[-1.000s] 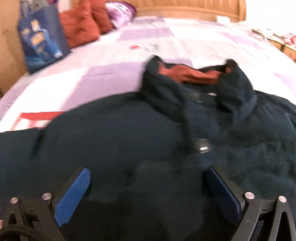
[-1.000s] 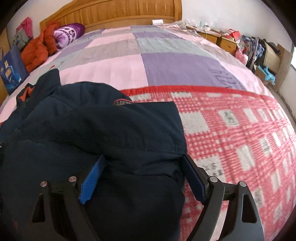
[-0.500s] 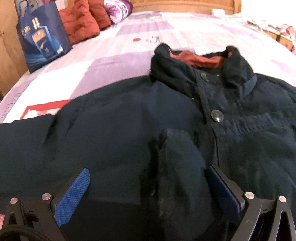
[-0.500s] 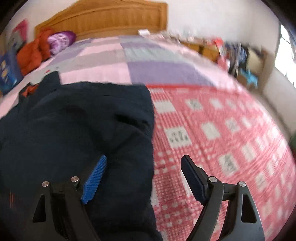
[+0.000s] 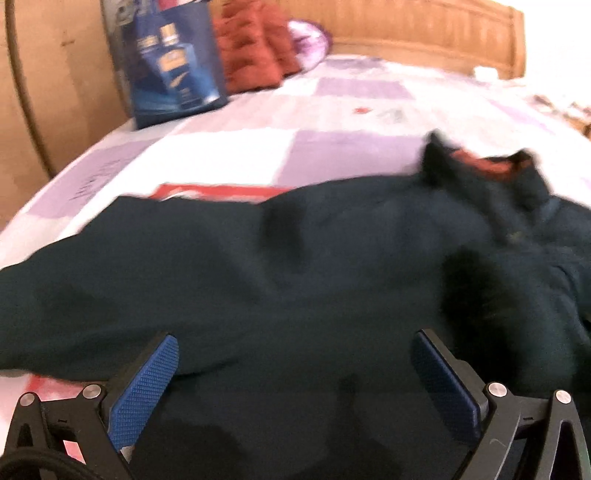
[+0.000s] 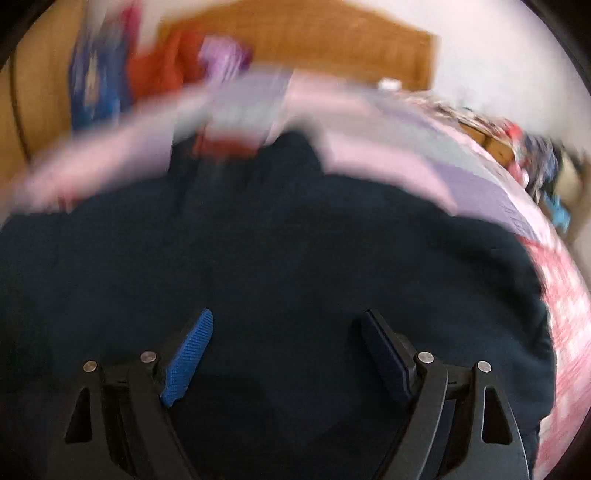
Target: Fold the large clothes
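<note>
A large dark navy jacket (image 5: 295,266) with an orange-lined collar (image 5: 491,166) lies spread on the bed, its left sleeve reaching out to the left. It fills most of the right wrist view (image 6: 295,251) too, which is blurred by motion. My left gripper (image 5: 295,354) is open just above the jacket's lower left part, with nothing between its blue pads. My right gripper (image 6: 286,334) is open over the jacket's lower right part, also holding nothing.
The bed has a pink, purple and white patchwork cover (image 5: 332,110) with a red checked area (image 6: 565,295) at the right. A blue gift bag (image 5: 173,62), orange cushions (image 5: 255,51) and a wooden headboard (image 5: 424,29) stand at the far end. Cluttered furniture (image 6: 528,151) lines the right side.
Both grippers have swung left across the jacket. The left view now shows the left sleeve and the gift bag; the right view has turned from the checked cover onto the jacket body. Both stay open.
</note>
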Available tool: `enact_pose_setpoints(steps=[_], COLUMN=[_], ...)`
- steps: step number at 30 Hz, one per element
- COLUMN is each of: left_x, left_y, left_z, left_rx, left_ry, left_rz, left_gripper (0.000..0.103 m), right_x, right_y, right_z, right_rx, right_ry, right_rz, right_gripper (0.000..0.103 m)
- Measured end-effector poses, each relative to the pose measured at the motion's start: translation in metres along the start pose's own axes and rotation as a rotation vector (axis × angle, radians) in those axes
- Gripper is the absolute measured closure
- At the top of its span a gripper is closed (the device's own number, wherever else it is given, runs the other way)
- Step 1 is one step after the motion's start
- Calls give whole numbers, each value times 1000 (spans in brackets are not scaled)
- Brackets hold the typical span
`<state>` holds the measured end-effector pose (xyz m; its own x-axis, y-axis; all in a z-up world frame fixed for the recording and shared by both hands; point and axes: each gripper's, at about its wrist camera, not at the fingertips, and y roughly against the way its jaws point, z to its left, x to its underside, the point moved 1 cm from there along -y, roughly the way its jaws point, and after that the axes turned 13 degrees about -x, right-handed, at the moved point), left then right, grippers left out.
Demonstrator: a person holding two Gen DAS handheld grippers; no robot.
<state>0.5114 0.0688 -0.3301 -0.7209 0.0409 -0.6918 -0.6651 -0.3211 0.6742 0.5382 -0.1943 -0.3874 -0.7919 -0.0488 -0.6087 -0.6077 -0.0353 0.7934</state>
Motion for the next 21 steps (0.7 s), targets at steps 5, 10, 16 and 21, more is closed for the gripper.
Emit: enact_pose_setpoints(steps=[5, 10, 16, 21], left_x=[22, 38, 43, 63], left_y=[-42, -80, -105, -110], left_z=[64, 149, 253, 342], left_rx=[-132, -240, -341, -403], left_ry=[25, 163, 281, 418], left_rz=[96, 182, 211, 258], left_gripper=[0, 0, 0, 0], right_x=[9, 13, 17, 17], right_y=[-7, -8, -7, -9], right_z=[-1, 2, -7, -7], right_rx=[1, 14, 18, 30], right_ry=[-8, -3, -4, 0], right_rz=[-70, -81, -85, -83], right_gripper=[17, 17, 17, 17])
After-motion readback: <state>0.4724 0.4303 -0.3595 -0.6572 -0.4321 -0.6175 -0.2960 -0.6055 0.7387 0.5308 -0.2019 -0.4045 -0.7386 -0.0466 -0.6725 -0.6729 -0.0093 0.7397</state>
